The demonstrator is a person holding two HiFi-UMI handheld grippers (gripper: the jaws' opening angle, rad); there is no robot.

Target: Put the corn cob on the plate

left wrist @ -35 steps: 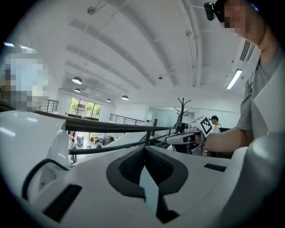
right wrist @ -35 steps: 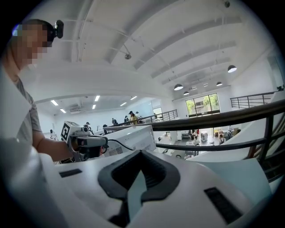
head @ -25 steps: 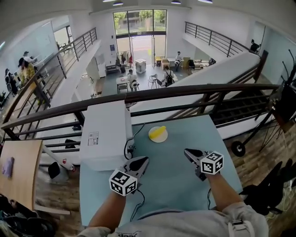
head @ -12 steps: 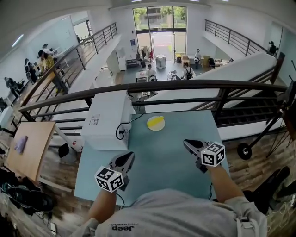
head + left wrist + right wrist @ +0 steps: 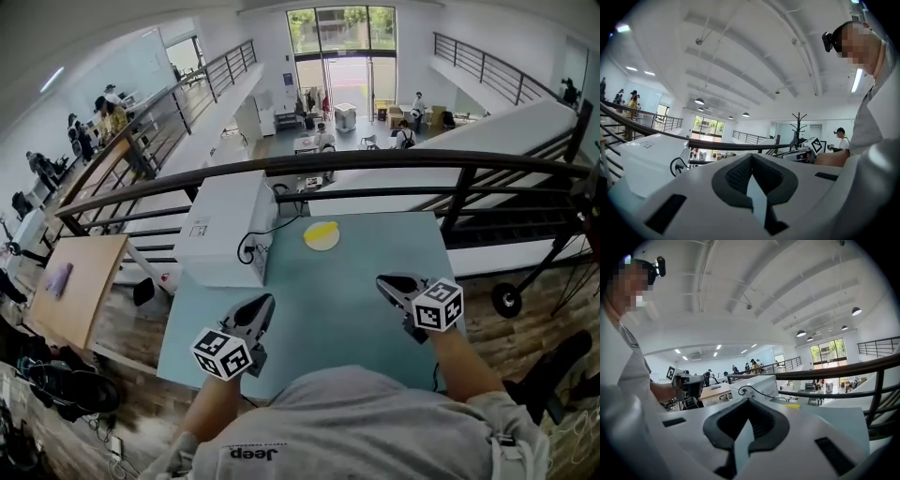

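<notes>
A yellow corn cob lies on a small round plate at the far middle of the light blue table. My left gripper hovers over the near left part of the table, shut and holding nothing. My right gripper hovers over the near right part, also shut and empty. Both are well short of the plate and point towards it. In the left gripper view the pads meet. In the right gripper view the corn cob shows as a yellow sliver beyond the shut jaws.
A large white box with a black cable stands along the table's far left. A dark railing runs behind the table, with an open hall below. A wooden table is at the left, on the floor.
Both grippers have drawn back from the plate towards the table's near edge and risen a little. More of the person's torso fills the bottom of the head view. The jaws stayed shut.
</notes>
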